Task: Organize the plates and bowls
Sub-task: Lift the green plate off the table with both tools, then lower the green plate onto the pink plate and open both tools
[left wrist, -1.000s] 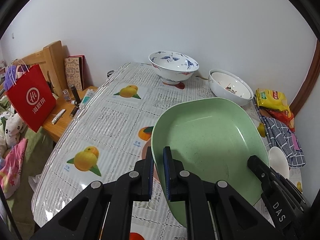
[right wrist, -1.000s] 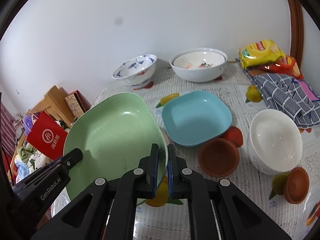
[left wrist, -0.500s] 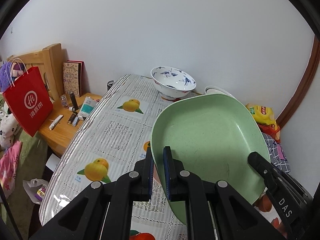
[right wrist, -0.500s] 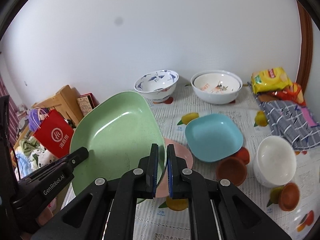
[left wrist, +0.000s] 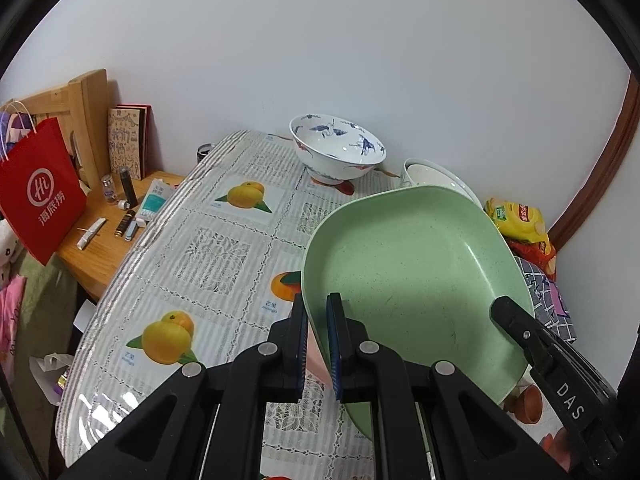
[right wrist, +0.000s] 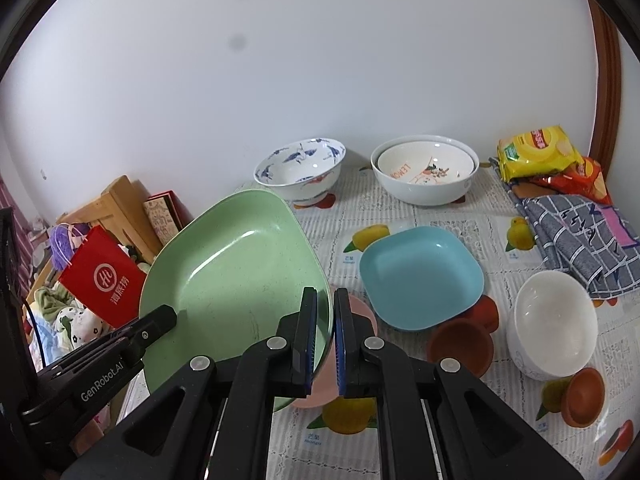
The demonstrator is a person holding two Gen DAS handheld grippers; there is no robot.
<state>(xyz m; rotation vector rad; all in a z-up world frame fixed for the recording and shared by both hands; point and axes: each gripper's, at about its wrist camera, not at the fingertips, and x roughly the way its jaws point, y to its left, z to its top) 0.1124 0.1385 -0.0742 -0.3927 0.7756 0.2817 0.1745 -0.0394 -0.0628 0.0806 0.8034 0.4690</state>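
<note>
The green plate (right wrist: 236,280) hangs tilted above the table (left wrist: 208,248), the left gripper (left wrist: 318,344) clamped on its left rim and the right gripper (right wrist: 325,340) clamped on its right rim; under it lies a pink plate (right wrist: 360,316), with the blue plate (right wrist: 420,276), two brown bowls (right wrist: 460,344) and a white bowl (right wrist: 554,324) close to the right; the crane-patterned bowl (left wrist: 338,152) and nested white bowls (right wrist: 426,172) stand by the wall; the tablecloth to the left lies bare up to its edge beside the wooden side table (left wrist: 96,248)

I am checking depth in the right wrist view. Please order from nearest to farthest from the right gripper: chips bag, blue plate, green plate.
1. green plate, clamped in the right gripper
2. blue plate, just right
3. chips bag, far right corner
</note>
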